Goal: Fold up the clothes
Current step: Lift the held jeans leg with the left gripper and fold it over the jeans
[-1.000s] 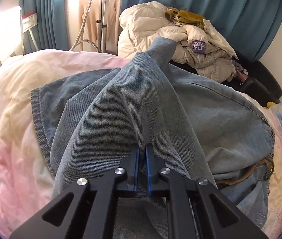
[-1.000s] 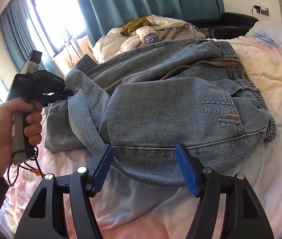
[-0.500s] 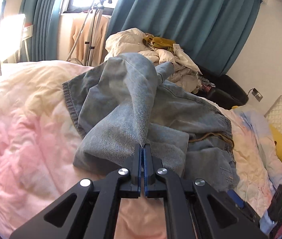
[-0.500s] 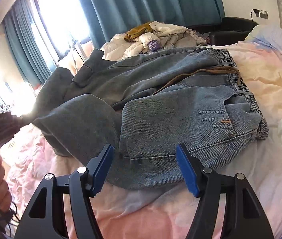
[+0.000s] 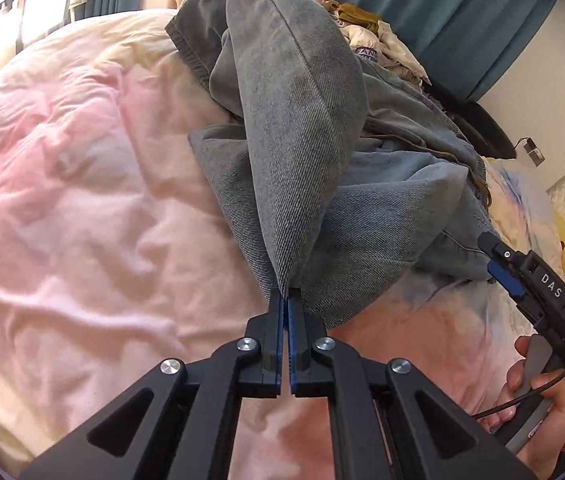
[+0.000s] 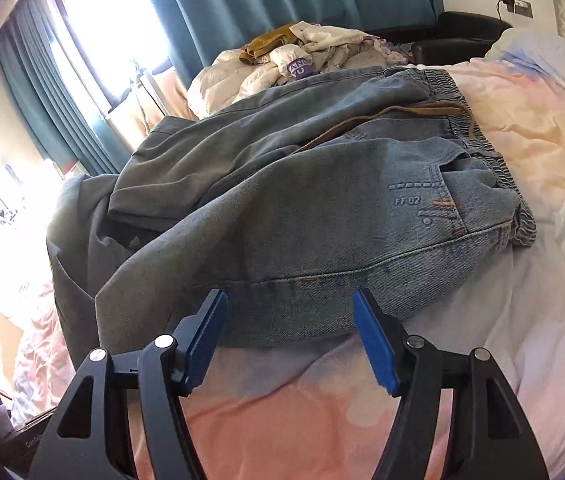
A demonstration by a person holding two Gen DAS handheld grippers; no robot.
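Note:
A pair of blue denim jeans (image 6: 322,208) lies folded on the pink bed cover, waistband to the right, with "FF 02" stitched near a pocket. My left gripper (image 5: 286,304) is shut on a fold of the jeans leg (image 5: 294,128) and holds it lifted and stretched toward me above the bed. My right gripper (image 6: 288,316) is open and empty, its blue pads just in front of the jeans' near seam edge. The right gripper also shows in the left wrist view (image 5: 502,268), held in a hand at the right.
A pink and cream duvet (image 5: 74,208) covers the bed. A pile of cream and mustard clothes (image 6: 294,60) lies behind the jeans. Teal curtains (image 6: 282,0) and a bright window stand at the back. A black chair (image 6: 462,28) stands at the far right.
My left gripper has pulled the gripped jeans leg up and back toward me, away from the folded body. My right gripper stayed open in front of the jeans, a little closer.

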